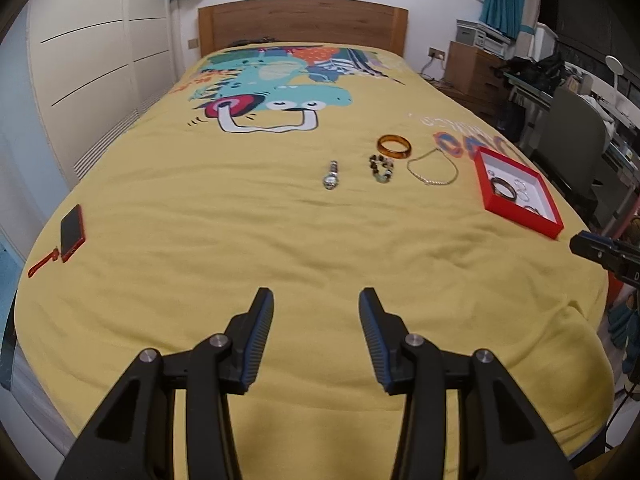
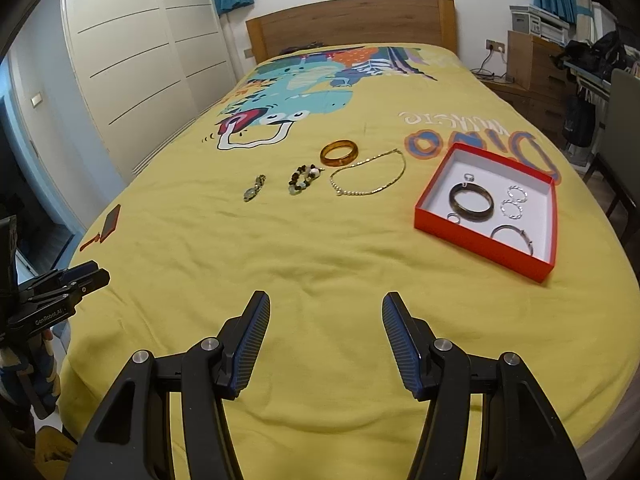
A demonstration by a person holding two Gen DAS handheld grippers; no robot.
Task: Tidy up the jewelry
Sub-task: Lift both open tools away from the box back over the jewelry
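Note:
On the yellow bedspread (image 1: 240, 240) lie a wristwatch (image 1: 331, 176) (image 2: 255, 189), a beaded bracelet (image 1: 382, 168) (image 2: 304, 179), an amber bangle (image 1: 394, 146) (image 2: 338, 153) and a gold chain necklace (image 1: 432, 168) (image 2: 370, 178). A red box (image 1: 516, 190) (image 2: 480, 236) at the right holds a dark bangle (image 2: 472, 199) and several silver rings and hoops. My left gripper (image 1: 316, 308) is open and empty, well short of the jewelry. My right gripper (image 2: 326, 310) is open and empty, also near the bed's front edge.
A phone in a red case (image 1: 72, 232) (image 2: 110, 223) lies at the bed's left edge. A wooden headboard (image 1: 304, 24) stands at the far end. A white wardrobe (image 1: 88, 60) is on the left; a desk and chair (image 1: 572, 132) are on the right.

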